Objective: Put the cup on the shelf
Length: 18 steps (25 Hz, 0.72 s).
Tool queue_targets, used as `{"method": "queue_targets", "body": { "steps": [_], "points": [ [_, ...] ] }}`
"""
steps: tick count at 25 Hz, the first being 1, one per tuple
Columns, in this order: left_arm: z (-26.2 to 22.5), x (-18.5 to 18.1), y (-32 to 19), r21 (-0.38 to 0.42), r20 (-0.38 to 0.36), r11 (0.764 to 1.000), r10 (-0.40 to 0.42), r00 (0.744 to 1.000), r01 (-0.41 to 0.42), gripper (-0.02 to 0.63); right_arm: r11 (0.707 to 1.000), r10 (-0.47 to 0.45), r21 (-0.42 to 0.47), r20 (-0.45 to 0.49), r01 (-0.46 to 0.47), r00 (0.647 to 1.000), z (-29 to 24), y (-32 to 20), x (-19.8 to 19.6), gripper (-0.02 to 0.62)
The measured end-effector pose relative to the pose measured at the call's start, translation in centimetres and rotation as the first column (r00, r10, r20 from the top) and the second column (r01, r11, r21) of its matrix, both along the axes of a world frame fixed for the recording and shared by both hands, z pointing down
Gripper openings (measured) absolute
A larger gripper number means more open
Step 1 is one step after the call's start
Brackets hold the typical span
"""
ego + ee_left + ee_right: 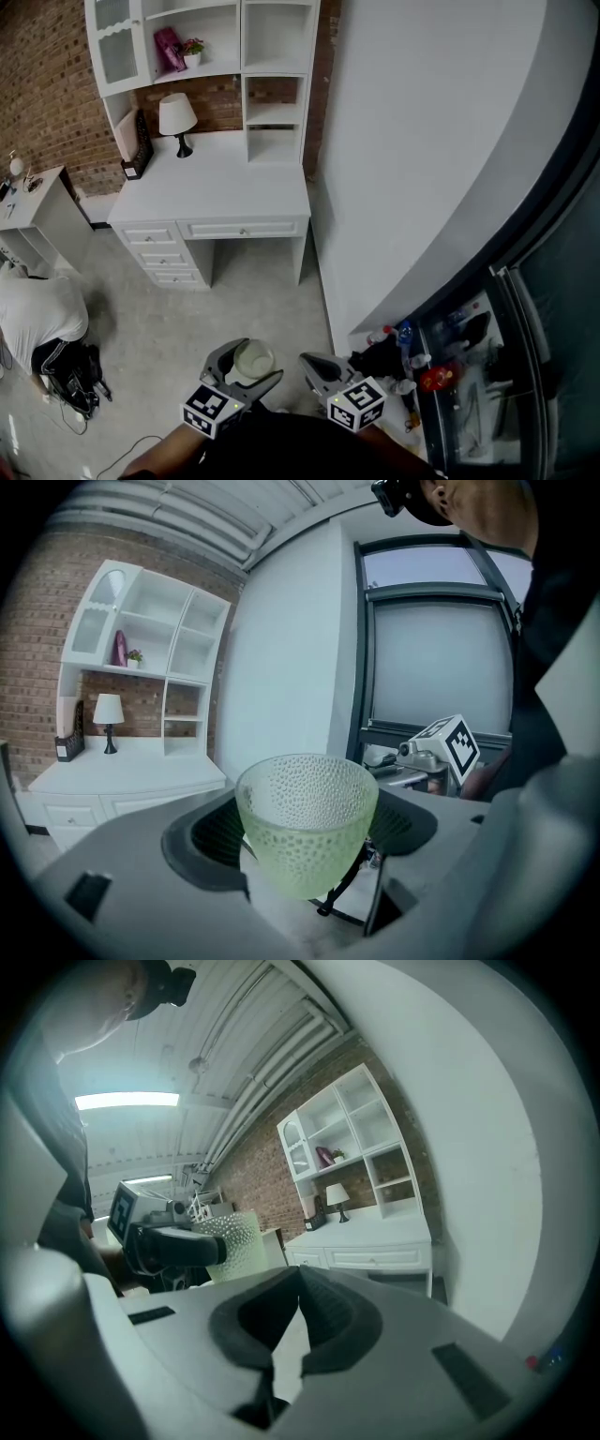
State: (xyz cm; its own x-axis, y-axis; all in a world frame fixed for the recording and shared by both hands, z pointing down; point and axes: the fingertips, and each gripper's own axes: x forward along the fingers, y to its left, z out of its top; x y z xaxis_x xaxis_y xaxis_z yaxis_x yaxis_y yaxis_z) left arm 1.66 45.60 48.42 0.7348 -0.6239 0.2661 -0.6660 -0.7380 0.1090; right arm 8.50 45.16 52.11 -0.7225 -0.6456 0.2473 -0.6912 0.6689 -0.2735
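Observation:
A pale green dimpled glass cup (307, 818) sits upright between the jaws of my left gripper (305, 832), which is shut on it. From the head view the cup (251, 361) and left gripper (246, 367) hang low over the floor, well short of the white desk (211, 187). The white shelf unit (246, 66) rises from the back of that desk. My right gripper (317, 367) is just right of the left one, holding nothing. Its jaws are closed together in the right gripper view (298, 1283), where the cup (233, 1244) shows at left.
A white lamp (177, 119), a dark organiser (140, 150) and a small potted plant (192, 52) stand on the desk and shelves. A person in a white top (37, 323) crouches at left beside a side table (42, 211). A glass-fronted cabinet (469, 361) and white wall lie right.

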Motion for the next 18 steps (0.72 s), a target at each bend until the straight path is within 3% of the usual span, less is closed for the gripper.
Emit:
{"method": "queue_targets", "body": {
  "steps": [12, 18],
  "points": [
    [1.6, -0.7, -1.6, -0.044, 0.008, 0.999, 0.002, 1.0, -0.001, 0.384, 0.999, -0.002, -0.048, 0.008, 0.002, 1.0, 1.5, -1.5, -0.7, 0.005],
    [1.7, -0.8, -5.3, -0.044, -0.007, 0.999, 0.014, 1.0, -0.014, 0.385, 0.998, 0.024, -0.054, -0.003, -0.024, 1.0, 1.6, -4.7, -0.6, 0.005]
  ]
}}
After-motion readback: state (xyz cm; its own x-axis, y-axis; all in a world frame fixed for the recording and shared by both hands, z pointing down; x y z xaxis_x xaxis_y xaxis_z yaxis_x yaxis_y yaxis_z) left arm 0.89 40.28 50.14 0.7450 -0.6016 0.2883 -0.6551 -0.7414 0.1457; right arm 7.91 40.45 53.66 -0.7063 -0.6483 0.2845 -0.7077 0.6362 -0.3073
